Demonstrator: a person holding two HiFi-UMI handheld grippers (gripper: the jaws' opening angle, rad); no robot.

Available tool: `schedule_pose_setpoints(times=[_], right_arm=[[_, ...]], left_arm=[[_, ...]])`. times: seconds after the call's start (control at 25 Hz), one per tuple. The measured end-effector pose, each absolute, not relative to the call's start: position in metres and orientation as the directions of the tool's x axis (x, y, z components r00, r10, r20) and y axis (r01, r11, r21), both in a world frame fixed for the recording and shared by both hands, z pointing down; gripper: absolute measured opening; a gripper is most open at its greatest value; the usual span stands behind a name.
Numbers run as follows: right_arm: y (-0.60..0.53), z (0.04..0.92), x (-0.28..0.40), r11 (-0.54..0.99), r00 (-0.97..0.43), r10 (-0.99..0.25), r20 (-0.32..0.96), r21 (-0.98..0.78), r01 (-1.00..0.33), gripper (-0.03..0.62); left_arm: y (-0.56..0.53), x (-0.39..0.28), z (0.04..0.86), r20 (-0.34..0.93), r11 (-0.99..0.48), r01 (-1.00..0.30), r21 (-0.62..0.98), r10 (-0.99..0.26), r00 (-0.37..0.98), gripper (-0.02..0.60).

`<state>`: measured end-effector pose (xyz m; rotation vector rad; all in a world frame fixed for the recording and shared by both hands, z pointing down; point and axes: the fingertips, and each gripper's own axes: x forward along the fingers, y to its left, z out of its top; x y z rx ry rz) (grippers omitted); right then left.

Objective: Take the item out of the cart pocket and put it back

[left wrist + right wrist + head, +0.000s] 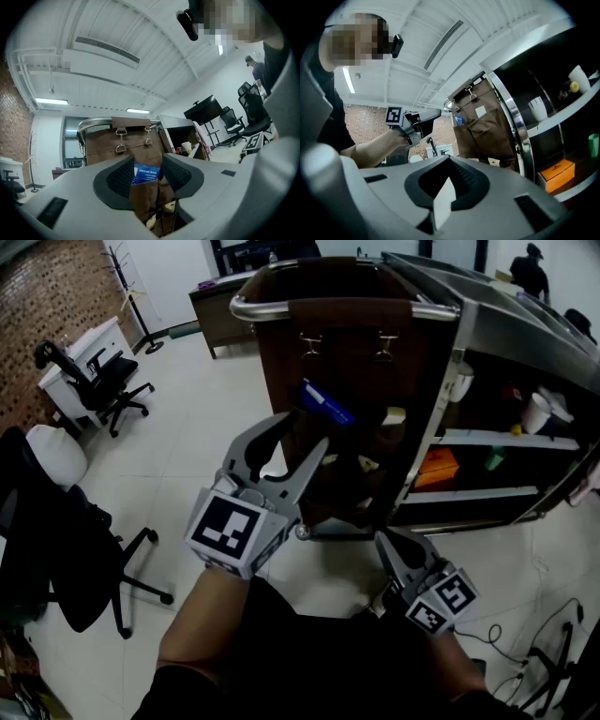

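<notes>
A blue packet (325, 404) sticks up out of a pocket of the brown fabric organiser (366, 352) that hangs from the cart's handle (281, 307). My left gripper (298, 442) is raised just below and left of the packet, open, with nothing between its fingers. In the left gripper view the blue packet (146, 173) shows beyond the gap of the left gripper (146, 165). My right gripper (389, 547) hangs lower, near the cart's base. In its own view the right gripper (449, 180) is shut on a thin white card (443, 201).
White cards (394, 415) sit in other pockets. The cart's shelves (487, 437) hold cups, an orange box (436, 465) and small items. Office chairs (98, 381) and a desk stand to the left. Cables (544, 652) lie on the floor at right.
</notes>
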<state>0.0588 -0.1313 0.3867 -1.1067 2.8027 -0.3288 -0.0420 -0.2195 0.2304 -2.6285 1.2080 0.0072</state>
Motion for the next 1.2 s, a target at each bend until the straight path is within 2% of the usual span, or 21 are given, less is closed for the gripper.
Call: schedule_pose_setpoints(times=[0.28,0.56,1.2], right_arm=[[-0.138,0.389,0.060,0.704,-0.724,-0.690,-0.013,-0.244,-0.667,0.015],[-0.144,0.388,0.058,0.705,-0.725,-0.689,-0.016,-0.245,-0.665,0.015],[-0.149,0.385,0.062,0.696,-0.710,-0.703,-0.043,-0.243,-0.675,0.015]], left_arm=[[-0.251,-0.050,0.222,-0.142,-0.641,-0.742,-0.198,-0.730,0.668,0.187],[-0.261,-0.049,0.220,-0.198,-0.671,-0.740,-0.040,-0.721,0.664,0.186],[-0.273,-0.015,0.210,-0.165,-0.682,-0.724,-0.106,-0.705,0.689,0.186]])
